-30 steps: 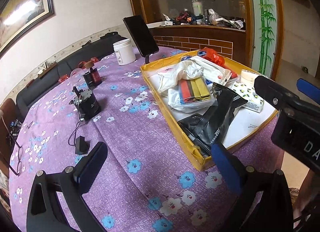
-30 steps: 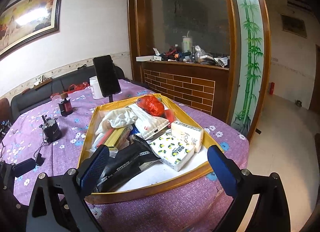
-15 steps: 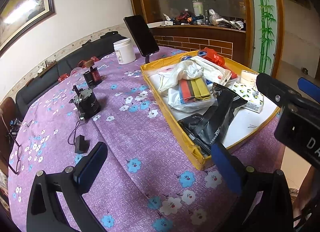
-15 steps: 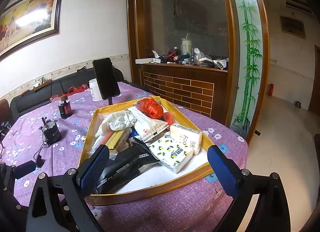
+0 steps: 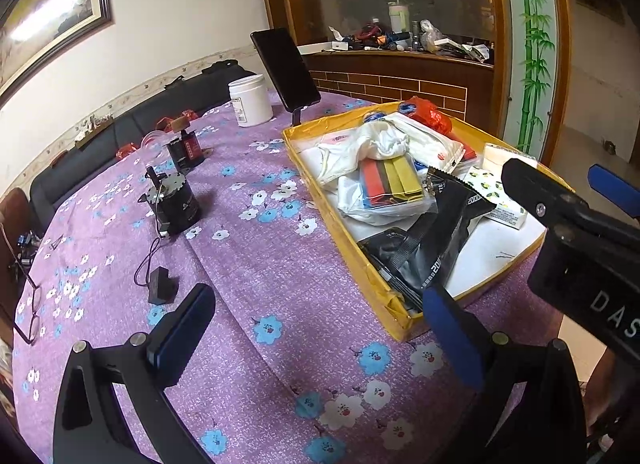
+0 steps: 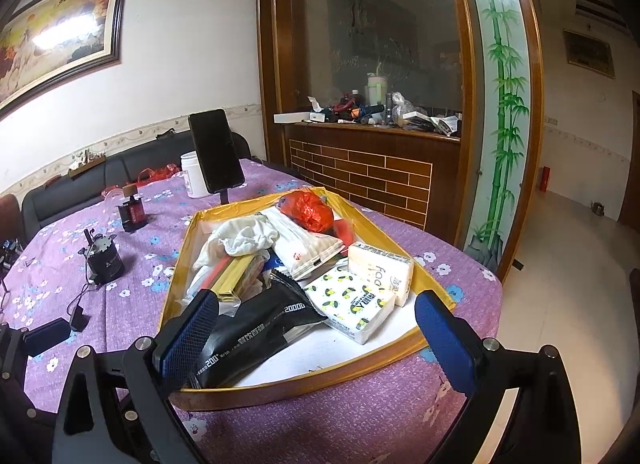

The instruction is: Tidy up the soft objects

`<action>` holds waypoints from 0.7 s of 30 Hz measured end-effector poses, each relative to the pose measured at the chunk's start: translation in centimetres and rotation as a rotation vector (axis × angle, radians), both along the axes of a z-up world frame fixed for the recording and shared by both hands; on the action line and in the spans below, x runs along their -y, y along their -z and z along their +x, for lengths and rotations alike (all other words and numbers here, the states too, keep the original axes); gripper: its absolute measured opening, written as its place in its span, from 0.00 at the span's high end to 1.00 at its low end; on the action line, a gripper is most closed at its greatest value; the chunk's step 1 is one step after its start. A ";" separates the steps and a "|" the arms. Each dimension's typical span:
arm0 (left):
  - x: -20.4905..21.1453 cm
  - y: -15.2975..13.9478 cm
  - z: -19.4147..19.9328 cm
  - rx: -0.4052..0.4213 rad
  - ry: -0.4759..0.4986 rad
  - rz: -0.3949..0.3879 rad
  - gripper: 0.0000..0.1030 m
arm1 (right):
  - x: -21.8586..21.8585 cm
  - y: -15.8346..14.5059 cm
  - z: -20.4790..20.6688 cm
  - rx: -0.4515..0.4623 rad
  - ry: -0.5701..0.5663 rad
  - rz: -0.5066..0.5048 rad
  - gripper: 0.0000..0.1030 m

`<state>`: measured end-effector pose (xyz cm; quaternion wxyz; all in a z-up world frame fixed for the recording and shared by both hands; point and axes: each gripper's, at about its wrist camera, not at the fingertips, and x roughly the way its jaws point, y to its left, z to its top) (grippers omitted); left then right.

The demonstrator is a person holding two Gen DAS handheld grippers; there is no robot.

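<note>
Left fingers [image 5: 320, 338]: spread wide, empty, over the purple tabletop [image 5: 248, 264]; yellow tray [image 5: 356, 240] ahead to their right.
Right fingers [image 6: 316, 338]: spread wide, empty, at the tray's near edge.
Black pouch [image 6: 256, 336]: just beyond the right fingers.
Tissue packs [image 6: 356, 300]: beside the pouch.
White cloth [image 6: 244, 238]: farther back.

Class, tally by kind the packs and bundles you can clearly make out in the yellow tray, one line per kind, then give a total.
Tissue packs: 2 (lemon-print pack, plain white pack)
Black pouches: 1
Red bags: 1
White cloth bundles: 1
Total: 5; more lies hidden beneath in the tray.
</note>
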<state>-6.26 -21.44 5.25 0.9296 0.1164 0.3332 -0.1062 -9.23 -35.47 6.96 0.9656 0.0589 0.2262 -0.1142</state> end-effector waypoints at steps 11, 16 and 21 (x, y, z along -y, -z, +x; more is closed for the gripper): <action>0.0 0.1 0.1 -0.003 -0.004 0.007 0.00 | 0.5 0.3 -0.1 -0.001 0.006 0.020 0.03; 0.2 0.2 0.0 0.003 -0.006 0.017 0.00 | 0.7 0.2 -0.2 0.002 0.010 0.025 0.03; 0.0 0.0 -0.3 0.025 -0.029 0.028 0.00 | 0.9 0.1 -0.4 0.014 0.014 0.034 0.03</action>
